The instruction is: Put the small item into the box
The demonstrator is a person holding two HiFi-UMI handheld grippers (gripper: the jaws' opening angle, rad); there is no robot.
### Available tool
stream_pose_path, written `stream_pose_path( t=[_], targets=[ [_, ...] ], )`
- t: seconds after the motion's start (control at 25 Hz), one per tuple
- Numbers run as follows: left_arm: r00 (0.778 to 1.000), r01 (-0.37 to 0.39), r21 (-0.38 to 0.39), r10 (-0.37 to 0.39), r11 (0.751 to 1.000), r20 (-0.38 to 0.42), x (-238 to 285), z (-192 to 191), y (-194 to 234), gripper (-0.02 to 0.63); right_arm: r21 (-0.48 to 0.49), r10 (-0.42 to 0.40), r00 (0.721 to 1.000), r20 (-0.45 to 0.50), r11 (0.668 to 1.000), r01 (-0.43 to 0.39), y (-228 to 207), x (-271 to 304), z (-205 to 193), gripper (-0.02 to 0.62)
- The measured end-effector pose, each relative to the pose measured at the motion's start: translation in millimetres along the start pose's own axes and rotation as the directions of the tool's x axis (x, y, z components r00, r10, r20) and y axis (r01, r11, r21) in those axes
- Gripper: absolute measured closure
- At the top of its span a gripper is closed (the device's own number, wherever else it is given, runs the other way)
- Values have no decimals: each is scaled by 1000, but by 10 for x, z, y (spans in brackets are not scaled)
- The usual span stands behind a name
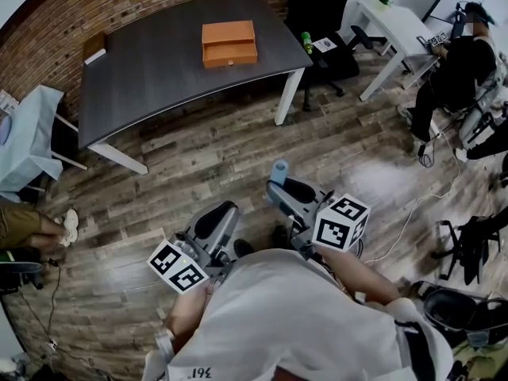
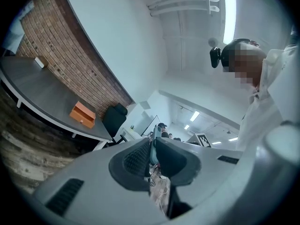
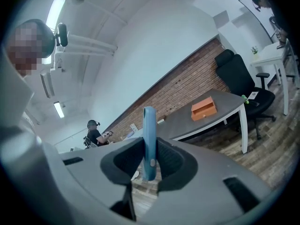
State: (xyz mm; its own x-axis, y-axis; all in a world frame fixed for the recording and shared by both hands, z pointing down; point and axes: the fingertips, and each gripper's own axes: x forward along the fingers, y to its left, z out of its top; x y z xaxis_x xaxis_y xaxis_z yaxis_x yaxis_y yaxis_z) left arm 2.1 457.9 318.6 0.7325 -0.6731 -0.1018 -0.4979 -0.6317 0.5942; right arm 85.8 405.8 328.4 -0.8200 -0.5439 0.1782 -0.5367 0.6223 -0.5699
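Observation:
An orange box (image 1: 229, 44) with a small drawer front sits on the dark grey table (image 1: 159, 78), far ahead of me across the wooden floor. It also shows in the left gripper view as the box (image 2: 82, 115) and in the right gripper view as the box (image 3: 203, 108). My right gripper (image 1: 278, 187) is shut on a thin light-blue item (image 1: 279, 169), which stands upright between the pads and sticks out past them (image 3: 149, 139). My left gripper (image 1: 225, 213) is held low beside it, jaws together with nothing in them (image 2: 152, 156).
A black office chair (image 1: 321, 14) and a green bottle (image 1: 306, 42) stand by the table's right end. A white desk (image 1: 393, 22) with a seated person (image 1: 460, 62) is at the far right. A cloth-covered chair (image 1: 28, 133) stands left; cables cross the floor.

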Motion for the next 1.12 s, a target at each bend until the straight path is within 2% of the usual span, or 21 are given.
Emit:
stream_pose_path(
  t=[0.32,0.56,0.88,1.12],
  targets=[
    [1000,12,-2,-12,1000,-9,-133,35,123,555,-74,-27,1000,-1,997,27,64,159,-123,500],
    [999,16,-4,-16,1000,-32,-75,64,193,555,-71,-22,1000,4,997,22,31,254,-51,500],
    [999,-16,24,17,1000,-35,278,162,426,555,-90,22,1000,-10,996,-22,-260,472,182,500],
    [998,-41,37,43,998,-38,775,302,709,555,-88,59,998,-18,994,-60,-651,714,563,500]
  ],
)
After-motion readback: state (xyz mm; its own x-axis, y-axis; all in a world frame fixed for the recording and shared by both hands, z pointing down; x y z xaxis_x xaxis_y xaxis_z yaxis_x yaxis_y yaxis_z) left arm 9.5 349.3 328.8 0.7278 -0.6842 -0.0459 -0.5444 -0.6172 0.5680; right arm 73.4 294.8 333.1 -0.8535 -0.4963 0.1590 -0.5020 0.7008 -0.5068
